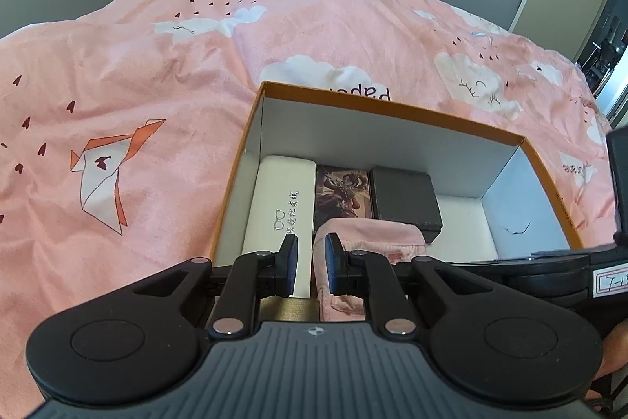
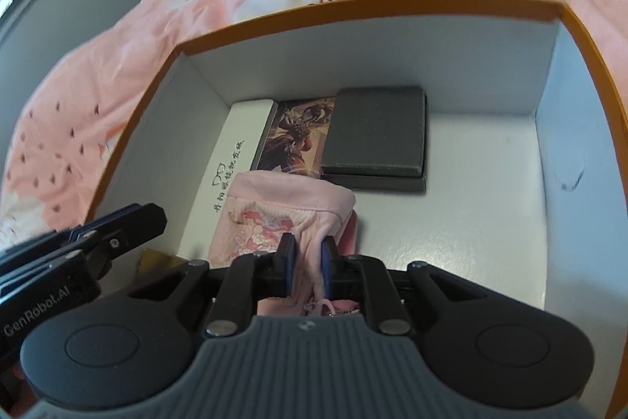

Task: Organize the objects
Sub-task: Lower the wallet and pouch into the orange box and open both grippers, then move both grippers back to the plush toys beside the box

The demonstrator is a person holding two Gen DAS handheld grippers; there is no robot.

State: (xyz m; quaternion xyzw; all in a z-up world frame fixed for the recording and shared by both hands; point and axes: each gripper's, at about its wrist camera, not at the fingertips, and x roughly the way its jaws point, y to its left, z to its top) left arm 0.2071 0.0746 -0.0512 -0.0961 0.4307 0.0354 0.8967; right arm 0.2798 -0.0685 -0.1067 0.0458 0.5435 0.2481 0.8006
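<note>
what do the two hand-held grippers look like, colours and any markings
Each hand-held gripper, left and right, has black linkage arms with silver pivot pins, blue pads on its fingers, and a ribbed grey body with round black side discs. One casing reads GenRobot.AI; another carries a handwritten white label.

One orange-rimmed box [image 2: 581, 26], and inside it I count four things: one white glasses case [image 2: 231, 152] at the left wall, one illustrated card pack [image 2: 294, 132] beside it, one dark grey box [image 2: 376, 132] next along, and one pink drawstring pouch [image 2: 282, 211] in front.
</note>
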